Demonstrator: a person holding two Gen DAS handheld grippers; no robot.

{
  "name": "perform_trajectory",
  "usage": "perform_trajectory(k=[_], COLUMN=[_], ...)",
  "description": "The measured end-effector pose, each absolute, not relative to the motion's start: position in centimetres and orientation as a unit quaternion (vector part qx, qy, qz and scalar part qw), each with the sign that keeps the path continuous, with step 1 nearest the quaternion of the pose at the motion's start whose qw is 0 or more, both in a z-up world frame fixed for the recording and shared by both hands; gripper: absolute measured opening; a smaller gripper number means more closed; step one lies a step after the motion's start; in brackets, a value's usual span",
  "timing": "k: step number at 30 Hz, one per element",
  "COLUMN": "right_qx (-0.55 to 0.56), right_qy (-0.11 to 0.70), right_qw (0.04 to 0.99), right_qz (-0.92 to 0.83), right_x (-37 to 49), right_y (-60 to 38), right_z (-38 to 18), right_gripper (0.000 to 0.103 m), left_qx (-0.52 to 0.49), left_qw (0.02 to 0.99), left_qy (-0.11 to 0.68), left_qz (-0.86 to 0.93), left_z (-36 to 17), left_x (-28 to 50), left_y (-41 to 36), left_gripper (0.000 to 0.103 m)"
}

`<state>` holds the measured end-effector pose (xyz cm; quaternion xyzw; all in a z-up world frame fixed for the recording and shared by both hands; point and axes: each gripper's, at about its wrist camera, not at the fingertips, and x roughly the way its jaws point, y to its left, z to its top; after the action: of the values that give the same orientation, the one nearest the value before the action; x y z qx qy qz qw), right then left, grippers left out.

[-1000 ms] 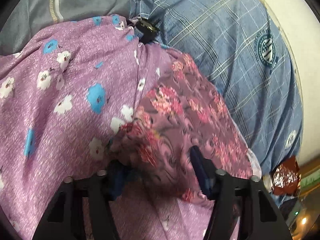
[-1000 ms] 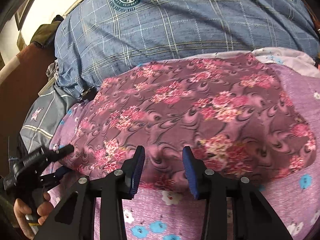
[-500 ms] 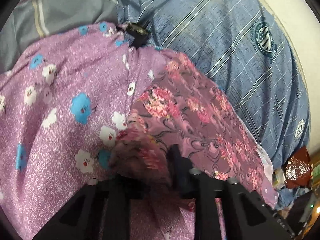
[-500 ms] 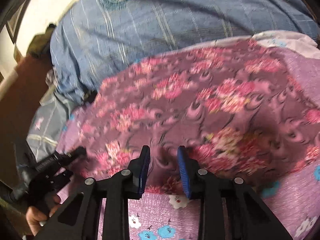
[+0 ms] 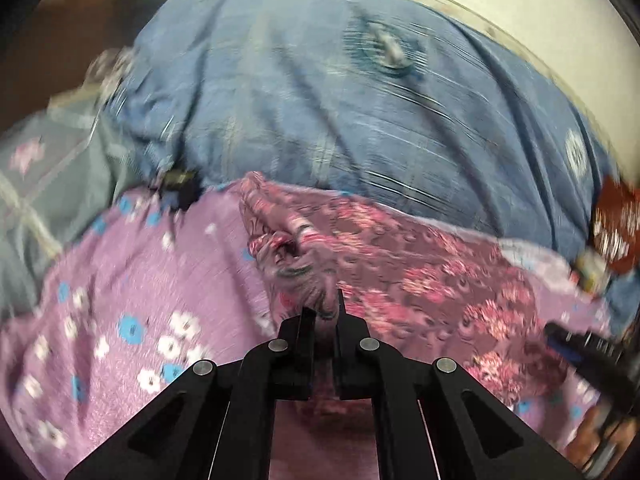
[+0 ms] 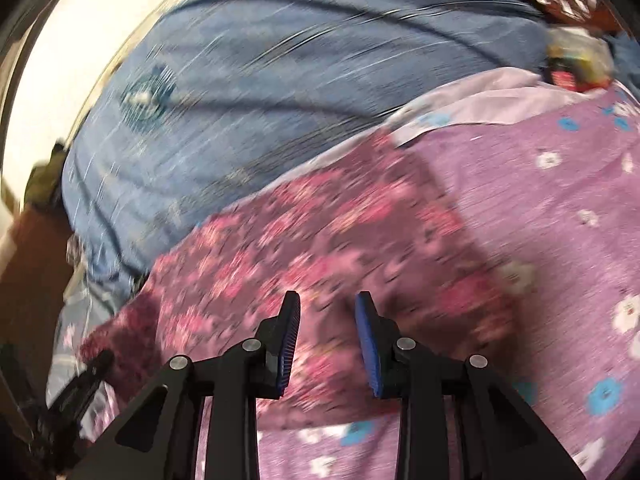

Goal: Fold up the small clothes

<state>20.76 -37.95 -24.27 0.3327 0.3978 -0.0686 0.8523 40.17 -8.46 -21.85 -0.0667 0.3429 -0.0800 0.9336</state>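
Observation:
A maroon cloth with pink flowers [image 5: 440,280] lies on a purple flowered bedsheet [image 5: 140,280]. My left gripper [image 5: 324,308] is shut on a bunched corner of that cloth, which stands raised off the sheet. In the right wrist view the cloth [image 6: 320,232] spreads under my right gripper [image 6: 328,316]. Its blue pads [image 6: 290,340] stand apart with flat cloth showing in the gap, near the cloth's front edge. The right gripper [image 5: 576,340] also shows at the cloth's far right in the left wrist view. Both views are blurred.
A bulky blue checked quilt [image 5: 340,100] rises right behind the cloth. Grey checked bedding [image 5: 40,184] lies at the left. A reddish-brown wrapper [image 5: 616,232] and small packets [image 6: 576,56] sit at the quilt's end. Bare purple sheet [image 6: 540,220] stretches to the right.
The left gripper's jaws closed on the cloth's corner and lifted it into a bunch. Both views swung, and the right gripper's jaws narrowed a little as it slid over the cloth.

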Motion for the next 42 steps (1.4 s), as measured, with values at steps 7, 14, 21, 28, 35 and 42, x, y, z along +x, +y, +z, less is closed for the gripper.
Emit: perform_trajectory(k=[7, 14, 21, 28, 35, 42], right_qx=[0.377, 0.387, 0.422, 0.457, 0.476, 0.452], right_qy=[0.38, 0.371, 0.345, 0.343, 0.346, 0.373], right_qw=[0.839, 0.838, 0.828, 0.807, 0.806, 0.81], right_qz=[-0.1, -0.099, -0.131, -0.15, -0.057, -0.021], right_x=[20.0, 19.7, 17.9, 17.1, 18.8, 21.1], right_y=[-42.8, -43.2, -46.8, -49.7, -47.6, -45.0], right_z=[-24.6, -24.0, -23.9, -25.4, -25.3, -25.5], right_gripper=[0.031, 0.031, 0.032, 0.032, 0.057, 0.067], left_qx=[-0.052, -0.008, 0.061, 0.044, -0.045, -0.117], left_qw=[0.921, 0.927, 0.91, 0.851, 0.916, 0.893], left_qy=[0.379, 0.358, 0.354, 0.404, 0.277, 0.387], left_qz=[-0.073, -0.111, -0.205, -0.334, -0.285, -0.199], left_z=[-19.5, -17.5, -16.6, -19.3, -15.8, -22.4], left_x=[40.5, 40.6, 39.4, 39.4, 37.6, 40.5], left_y=[-10.7, -15.0, -26.6, -32.1, -19.9, -13.4], left_gripper=[0.003, 0.002, 0.002, 0.025, 0.078, 0.076])
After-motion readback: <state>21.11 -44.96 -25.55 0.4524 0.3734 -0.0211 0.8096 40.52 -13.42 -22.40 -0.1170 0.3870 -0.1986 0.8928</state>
